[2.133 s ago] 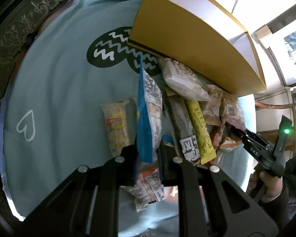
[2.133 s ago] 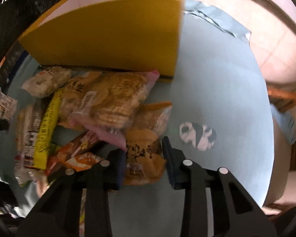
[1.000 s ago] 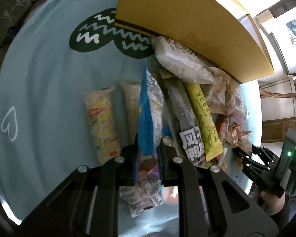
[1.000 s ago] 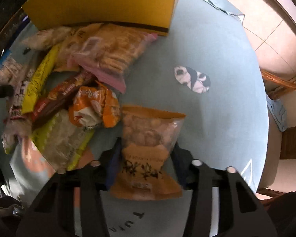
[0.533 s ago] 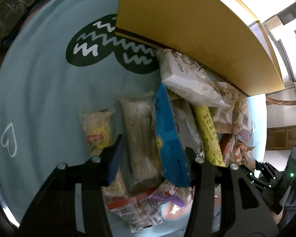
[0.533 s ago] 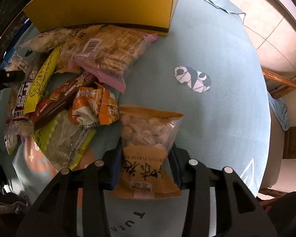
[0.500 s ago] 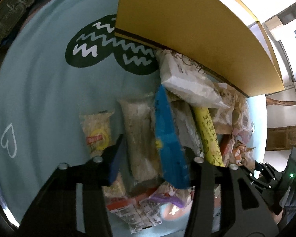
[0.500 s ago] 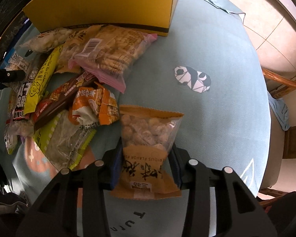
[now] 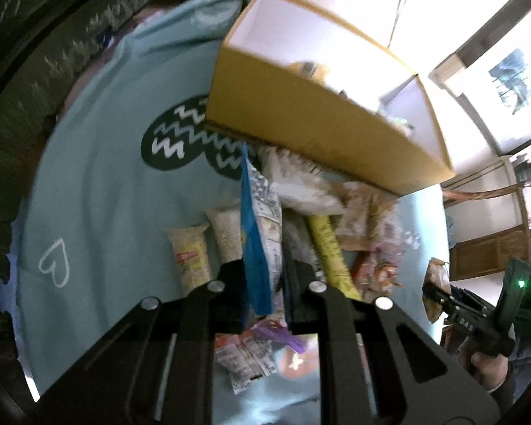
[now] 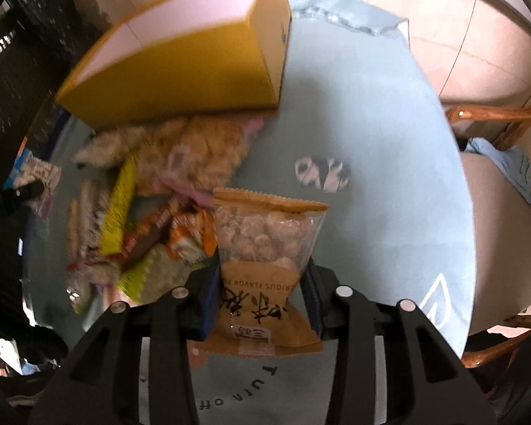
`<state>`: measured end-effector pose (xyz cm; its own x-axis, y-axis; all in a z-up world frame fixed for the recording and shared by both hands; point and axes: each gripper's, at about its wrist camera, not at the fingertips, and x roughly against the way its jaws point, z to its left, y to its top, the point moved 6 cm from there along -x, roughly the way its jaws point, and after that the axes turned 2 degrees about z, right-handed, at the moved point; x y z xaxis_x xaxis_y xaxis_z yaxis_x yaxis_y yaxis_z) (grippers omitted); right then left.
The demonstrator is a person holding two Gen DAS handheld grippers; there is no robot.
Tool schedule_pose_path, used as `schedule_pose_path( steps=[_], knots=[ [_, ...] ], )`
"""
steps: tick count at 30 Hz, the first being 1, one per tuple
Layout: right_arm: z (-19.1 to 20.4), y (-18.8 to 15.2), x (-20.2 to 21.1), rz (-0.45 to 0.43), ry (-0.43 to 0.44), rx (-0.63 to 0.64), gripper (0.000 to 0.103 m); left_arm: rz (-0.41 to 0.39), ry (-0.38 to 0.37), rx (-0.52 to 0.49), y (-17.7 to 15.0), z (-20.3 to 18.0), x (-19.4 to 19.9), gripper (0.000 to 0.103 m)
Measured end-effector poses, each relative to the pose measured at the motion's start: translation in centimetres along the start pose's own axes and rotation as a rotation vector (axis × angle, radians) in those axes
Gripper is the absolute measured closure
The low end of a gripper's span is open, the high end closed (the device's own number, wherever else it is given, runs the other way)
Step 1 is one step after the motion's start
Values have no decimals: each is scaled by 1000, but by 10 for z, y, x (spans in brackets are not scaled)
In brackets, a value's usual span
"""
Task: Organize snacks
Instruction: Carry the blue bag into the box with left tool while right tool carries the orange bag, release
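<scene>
**Two snack packets gripped above the pile**

The yellow box (image 9: 322, 120) fills the upper centre of the frame. At lower centre, the orange nut bag (image 10: 265, 248) is pinched by the right gripper (image 10: 262, 294). The blue packet (image 9: 256, 233) is clamped edge-on by the left gripper (image 9: 262, 283).

Left tool (image 9: 263, 279): matte black plastic, two flat forked arms with long slots, a round silver screw head on each arm, blue pads on the inner finger faces. Right tool (image 10: 262, 279): same black build, four silver screws, dark blue pads. From the left wrist view the right tool (image 9: 442, 301) shows white lettering, a green light, and a dark sleeve cuff at the hand (image 9: 485, 364).
</scene>
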<state>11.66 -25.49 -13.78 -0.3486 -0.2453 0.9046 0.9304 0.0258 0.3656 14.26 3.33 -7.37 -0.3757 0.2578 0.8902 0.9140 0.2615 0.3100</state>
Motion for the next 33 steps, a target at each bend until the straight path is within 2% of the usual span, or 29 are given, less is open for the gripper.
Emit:
schedule_pose_path(
  steps=[3, 9, 15, 18, 21, 28, 29, 31, 32, 33],
  knots=[
    [6, 13, 22, -51, 23, -5, 62, -35, -21, -20, 6, -7, 20, 89],
    [27, 65, 66, -195, 92, 26, 62, -118, -39, -89, 35, -37, 53, 89],
    [53, 128, 88, -309, 145, 45, 62, -155, -49, -126, 81, -65, 54, 89],
    [61, 158, 75, -326, 160, 37, 62, -150, -47, -120, 107, -76, 39, 89],
    [61, 178, 57, -304, 169, 17, 62, -119, -19, -144, 131, -86, 13, 89],
    [71, 202, 15, -255, 150, -1, 61, -53, -5, -165, 154, -100, -31, 89],
    [73, 204, 9, -246, 148, -4, 59, -44, 1, -162, 156, -100, -36, 85],
    [77, 207, -1, -238, 154, -12, 47, -31, 32, -152, 158, -99, -46, 42],
    [78, 207, 0, -248, 144, -14, 36, -45, 70, -146, 158, -98, -47, 20],
    [78, 206, 4, -281, 116, -11, 36, -83, 114, -153, 158, -96, -45, 18]
  ],
)
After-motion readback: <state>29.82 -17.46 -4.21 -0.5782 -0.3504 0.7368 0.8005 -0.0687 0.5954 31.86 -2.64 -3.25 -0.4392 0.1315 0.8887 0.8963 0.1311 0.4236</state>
